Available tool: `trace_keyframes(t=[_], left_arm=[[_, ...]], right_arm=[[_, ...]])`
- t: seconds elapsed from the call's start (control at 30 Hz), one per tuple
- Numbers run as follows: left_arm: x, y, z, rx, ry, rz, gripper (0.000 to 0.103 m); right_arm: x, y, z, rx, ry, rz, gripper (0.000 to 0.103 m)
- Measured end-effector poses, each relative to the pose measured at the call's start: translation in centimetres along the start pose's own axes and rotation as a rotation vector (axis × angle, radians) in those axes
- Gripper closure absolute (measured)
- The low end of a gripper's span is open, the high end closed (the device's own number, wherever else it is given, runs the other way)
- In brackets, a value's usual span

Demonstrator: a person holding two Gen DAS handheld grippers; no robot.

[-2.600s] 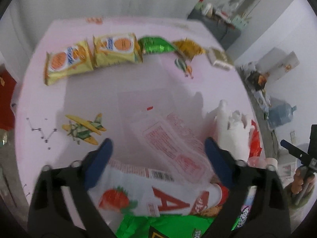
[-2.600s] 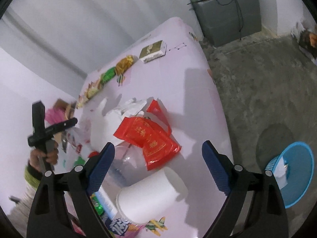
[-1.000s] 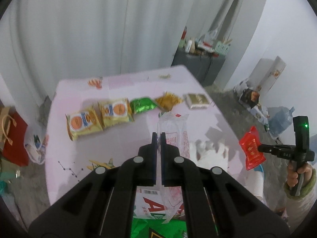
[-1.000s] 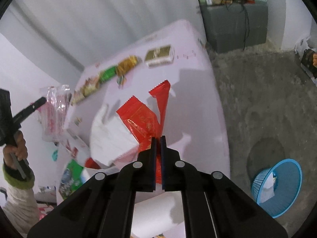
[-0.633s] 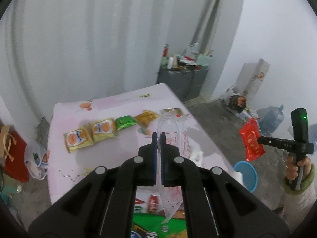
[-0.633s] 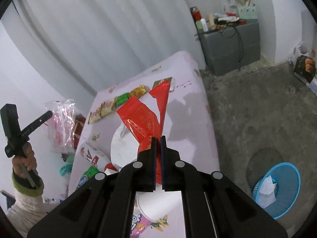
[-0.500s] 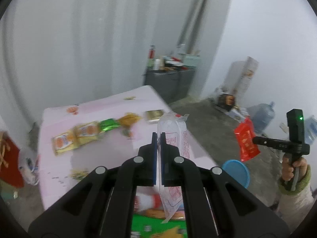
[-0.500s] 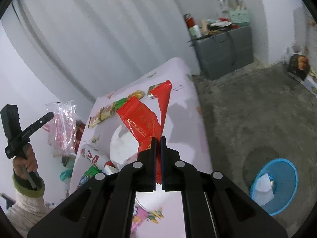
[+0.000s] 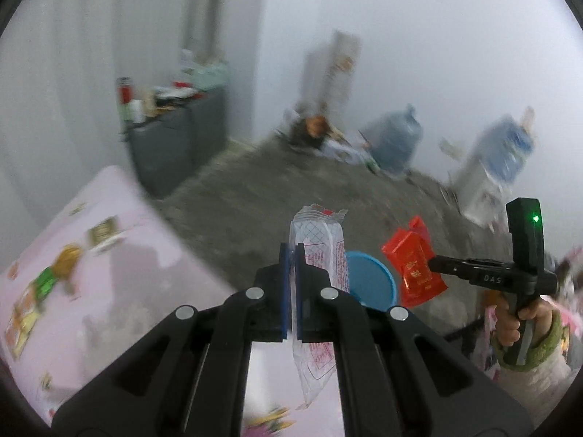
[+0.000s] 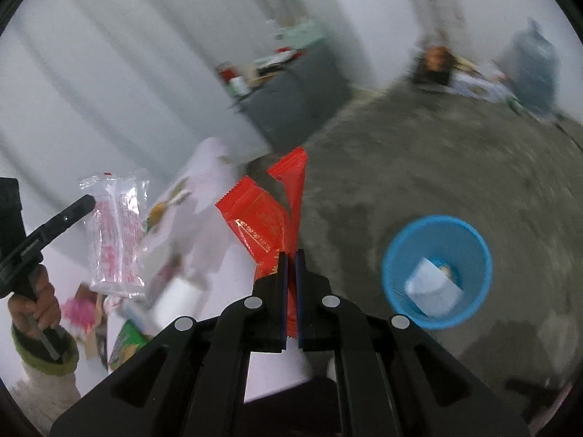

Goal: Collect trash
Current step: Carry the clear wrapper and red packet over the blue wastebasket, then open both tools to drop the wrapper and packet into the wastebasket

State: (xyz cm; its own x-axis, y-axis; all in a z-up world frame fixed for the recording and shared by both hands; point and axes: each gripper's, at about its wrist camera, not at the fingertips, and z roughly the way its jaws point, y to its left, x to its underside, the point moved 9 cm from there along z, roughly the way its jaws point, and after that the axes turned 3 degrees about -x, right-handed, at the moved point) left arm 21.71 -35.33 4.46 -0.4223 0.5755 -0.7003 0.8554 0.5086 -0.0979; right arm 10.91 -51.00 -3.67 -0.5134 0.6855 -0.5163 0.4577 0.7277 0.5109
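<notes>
Two wrappers are hanging in the air: our left claw (image 9: 290, 284) is clamping the clear wrapper (image 9: 320, 255), our right claw (image 10: 290, 287) the red wrapper (image 10: 266, 225). We are aiming for the blue bin (image 10: 437, 273) on the floor, beyond the counter (image 9: 91, 273) edge; releasing directly above its rim should work best.

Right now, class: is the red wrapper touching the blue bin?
Apart. In the right wrist view the red wrapper, clamped in the right gripper, hangs in the air, with bare floor between it and the blue bin.
</notes>
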Motion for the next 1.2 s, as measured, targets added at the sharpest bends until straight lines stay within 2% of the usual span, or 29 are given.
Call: trace_keyframes(t=[0.2, 0.3, 0.47, 0.57, 0.6, 0.63, 0.67, 0.7, 0.73, 0.77, 0.87, 0.93, 1.2], left_arm=[[0.5, -9.8, 11.1, 0.072, 0.148, 0.111, 0.102], [2.1, -14.1, 17.5, 0.102, 0.238, 0.152, 0.102], [4.5, -17.3, 26.0, 0.122, 0.340, 0.135, 0.102], [6.4, -18.7, 30.8, 0.141, 0.391, 0.094, 0.100], [6.8, -19.3, 31.8, 0.137, 0.406, 0.083, 0.097], [7.7, -19.2, 33.3, 0.127, 0.436, 0.071, 0.084], [8.3, -19.1, 34.3, 0.114, 0.451, 0.060, 0.066], [8.8, -18.8, 35.0, 0.090, 0.455, 0.046, 0.059], [9.1, -18.3, 35.3, 0.069, 0.452, 0.036, 0.053], [9.3, -18.0, 35.4, 0.056, 0.449, 0.026, 0.052], [9.3, -17.3, 34.9, 0.067, 0.455, -0.014, 0.045], [8.8, -16.6, 34.0, 0.067, 0.429, -0.052, 0.042], [6.3, -14.9, 27.8, 0.091, 0.329, -0.106, 0.042]], right_arm=[[2.6, -10.7, 0.4, 0.108, -0.005, 0.200, 0.099], [3.8, -14.8, 1.5, 0.135, -0.001, 0.291, 0.099], [6.1, -21.3, 5.0, 0.174, 0.017, 0.456, 0.099], [6.8, -23.7, 7.4, 0.206, 0.033, 0.499, 0.098], [7.2, -24.3, 7.7, 0.210, 0.035, 0.506, 0.098], [7.4, -25.6, 8.8, 0.237, 0.041, 0.529, 0.096], [7.6, -26.1, 9.3, 0.246, 0.045, 0.538, 0.086], [8.0, -26.9, 10.0, 0.258, 0.053, 0.547, 0.077], [8.4, -28.0, 10.9, 0.282, 0.064, 0.564, 0.056], [8.8, -28.8, 11.4, 0.302, 0.066, 0.578, 0.051], [9.6, -30.4, 12.3, 0.338, 0.069, 0.596, 0.050], [10.1, -30.5, 12.1, 0.326, 0.067, 0.610, 0.049], [10.0, -26.5, 8.5, 0.302, 0.003, 0.531, 0.036]])
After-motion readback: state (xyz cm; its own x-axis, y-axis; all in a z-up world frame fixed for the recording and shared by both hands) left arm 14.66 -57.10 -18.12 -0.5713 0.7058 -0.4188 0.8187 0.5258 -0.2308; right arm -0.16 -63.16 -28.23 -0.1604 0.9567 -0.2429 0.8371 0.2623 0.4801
